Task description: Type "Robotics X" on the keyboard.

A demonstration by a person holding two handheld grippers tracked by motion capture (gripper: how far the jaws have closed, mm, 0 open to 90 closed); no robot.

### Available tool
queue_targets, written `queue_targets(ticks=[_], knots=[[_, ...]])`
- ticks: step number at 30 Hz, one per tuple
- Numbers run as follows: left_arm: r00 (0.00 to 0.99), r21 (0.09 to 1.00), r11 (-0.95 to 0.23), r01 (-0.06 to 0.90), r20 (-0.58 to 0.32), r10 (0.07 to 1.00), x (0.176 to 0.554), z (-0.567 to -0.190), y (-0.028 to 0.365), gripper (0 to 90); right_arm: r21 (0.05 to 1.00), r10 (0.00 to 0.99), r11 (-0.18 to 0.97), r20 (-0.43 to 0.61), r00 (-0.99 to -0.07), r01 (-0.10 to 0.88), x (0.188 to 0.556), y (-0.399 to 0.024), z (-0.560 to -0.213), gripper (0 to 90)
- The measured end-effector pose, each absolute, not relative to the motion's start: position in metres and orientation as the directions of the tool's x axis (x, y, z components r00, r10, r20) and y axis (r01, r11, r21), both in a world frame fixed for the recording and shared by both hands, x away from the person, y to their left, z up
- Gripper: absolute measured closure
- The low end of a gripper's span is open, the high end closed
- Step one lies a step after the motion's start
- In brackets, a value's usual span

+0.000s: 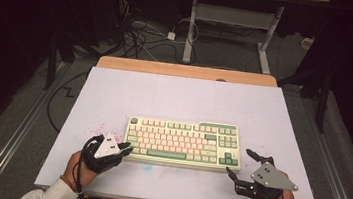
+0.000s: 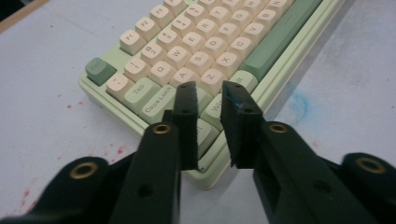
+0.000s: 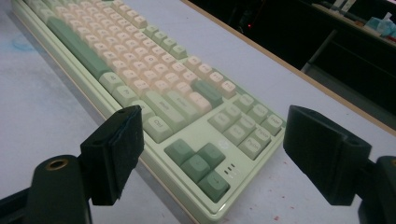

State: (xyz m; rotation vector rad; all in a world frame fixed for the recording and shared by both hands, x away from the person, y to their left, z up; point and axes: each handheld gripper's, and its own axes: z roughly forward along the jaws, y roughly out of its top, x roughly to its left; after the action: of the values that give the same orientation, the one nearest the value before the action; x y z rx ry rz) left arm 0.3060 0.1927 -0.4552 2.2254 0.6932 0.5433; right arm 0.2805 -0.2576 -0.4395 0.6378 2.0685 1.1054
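Claw (image 2: 208, 93) on my left stands nearly closed over the near left corner of the keyboard (image 1: 183, 141), gripping nothing; my right claw (image 1: 240, 162) gapes wide at its right end. That keyboard lies flat mid-bench (image 1: 164, 98), pale green case, cream letter keys, darker green space bar and arrow keys.

Keyboard (image 1: 183, 143) on the table (image 1: 165, 95) — left gripper (image 1: 126, 149) at its corner.

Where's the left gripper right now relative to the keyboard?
In the high view the left gripper sits at the keyboard's near-left corner, its narrowed jaws poised over the bottom-left keys; the right gripper waits off the opposite end.
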Motion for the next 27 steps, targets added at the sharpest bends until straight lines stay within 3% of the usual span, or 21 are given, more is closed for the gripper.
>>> queue_targets(ticks=[4,27], knots=[[0.772,0.737,-0.596,0.318,0.164,0.614,0.309,-0.454,0.189,86.9,0.849,0.689,0.519,-0.343,-0.638,0.104,0.281,-0.257,-0.441,20.9],[0.802,0.7,-0.647,0.302,0.18,0.569,0.335,-0.44,0.153,87.8,0.848,0.684,0.52,-0.343,-0.643,0.101,0.283,-0.255,-0.442,20.4]])
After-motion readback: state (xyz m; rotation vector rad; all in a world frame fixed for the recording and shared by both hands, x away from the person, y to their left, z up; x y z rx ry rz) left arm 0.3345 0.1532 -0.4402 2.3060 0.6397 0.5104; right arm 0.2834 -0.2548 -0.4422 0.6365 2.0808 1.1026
